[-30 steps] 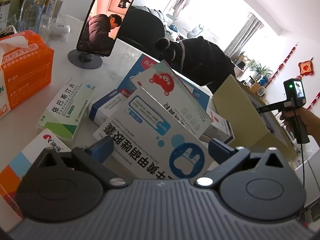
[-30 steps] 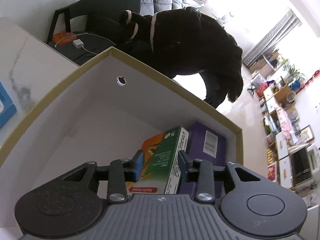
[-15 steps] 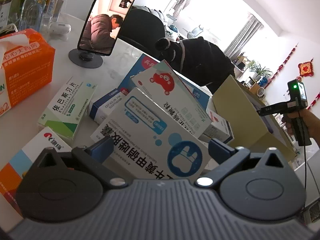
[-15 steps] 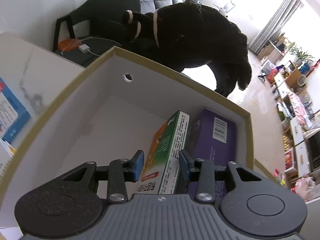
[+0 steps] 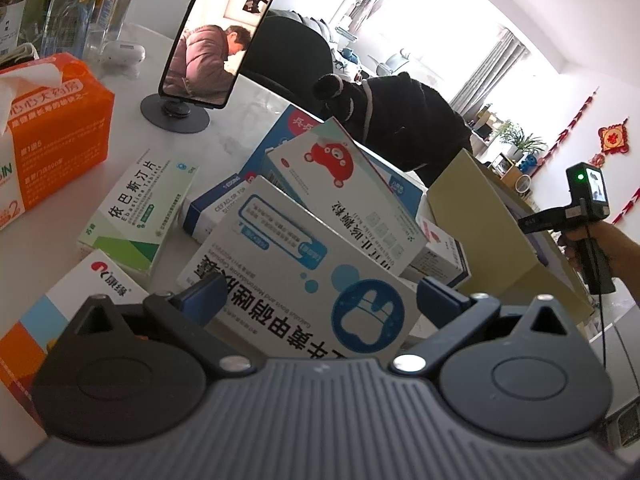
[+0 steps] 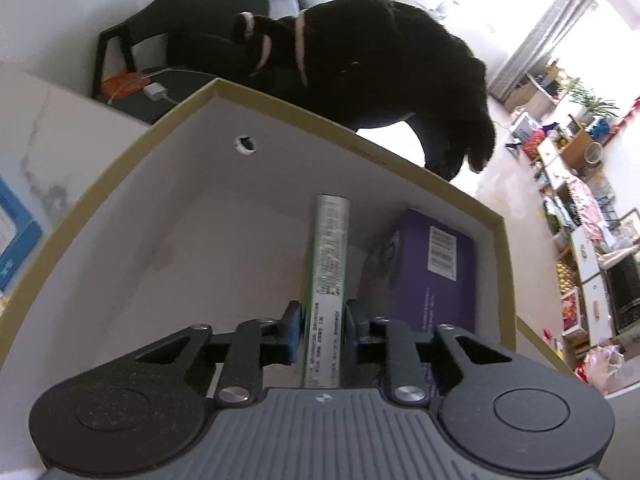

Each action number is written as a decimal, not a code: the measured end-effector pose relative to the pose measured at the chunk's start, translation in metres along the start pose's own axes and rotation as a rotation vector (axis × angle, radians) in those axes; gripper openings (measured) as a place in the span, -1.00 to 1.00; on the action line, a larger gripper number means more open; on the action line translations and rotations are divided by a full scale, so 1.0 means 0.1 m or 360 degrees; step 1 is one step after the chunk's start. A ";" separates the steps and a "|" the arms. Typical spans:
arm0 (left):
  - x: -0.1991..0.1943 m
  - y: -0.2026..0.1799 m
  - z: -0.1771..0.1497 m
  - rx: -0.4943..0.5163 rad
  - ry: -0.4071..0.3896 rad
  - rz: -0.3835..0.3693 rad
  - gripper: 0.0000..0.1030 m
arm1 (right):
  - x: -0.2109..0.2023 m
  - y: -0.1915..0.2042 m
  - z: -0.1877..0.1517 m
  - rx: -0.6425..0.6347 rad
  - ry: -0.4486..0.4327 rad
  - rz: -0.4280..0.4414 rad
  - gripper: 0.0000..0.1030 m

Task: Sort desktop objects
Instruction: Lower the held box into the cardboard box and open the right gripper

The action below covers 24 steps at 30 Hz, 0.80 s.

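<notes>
The right gripper (image 6: 319, 330) pointed into the cardboard box (image 6: 404, 168) toward twelve o'clock, its jaws having just closed tight on the narrow edge of the green medicine carton (image 6: 326, 276), which stood on edge just beside the purple box (image 6: 434, 268) at its three o'clock. The left gripper (image 5: 320, 298) stood wide apart, with the corner of the white-and-blue medicine box (image 5: 288, 276) lying between its fingers but not pinched. That box topped a loose pile on the white table (image 5: 240, 120), the orange tissue pack (image 5: 56, 128) at ten o'clock.
</notes>
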State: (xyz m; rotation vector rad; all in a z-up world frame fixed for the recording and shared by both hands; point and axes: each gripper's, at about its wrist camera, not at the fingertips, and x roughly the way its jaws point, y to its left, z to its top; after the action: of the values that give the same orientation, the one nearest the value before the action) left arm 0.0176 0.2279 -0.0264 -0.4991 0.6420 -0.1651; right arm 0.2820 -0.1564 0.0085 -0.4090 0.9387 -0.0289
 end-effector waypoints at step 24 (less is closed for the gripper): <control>-0.02 0.01 0.00 0.0011 0.0013 0.0018 0.99 | 0.09 0.19 -0.09 -0.0224 -0.0235 -0.0430 0.08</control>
State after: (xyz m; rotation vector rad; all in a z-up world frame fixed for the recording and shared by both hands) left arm 0.0164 0.2291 -0.0256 -0.4882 0.6522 -0.1588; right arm 0.2773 -0.1434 -0.0093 -0.6583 0.7372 -0.1775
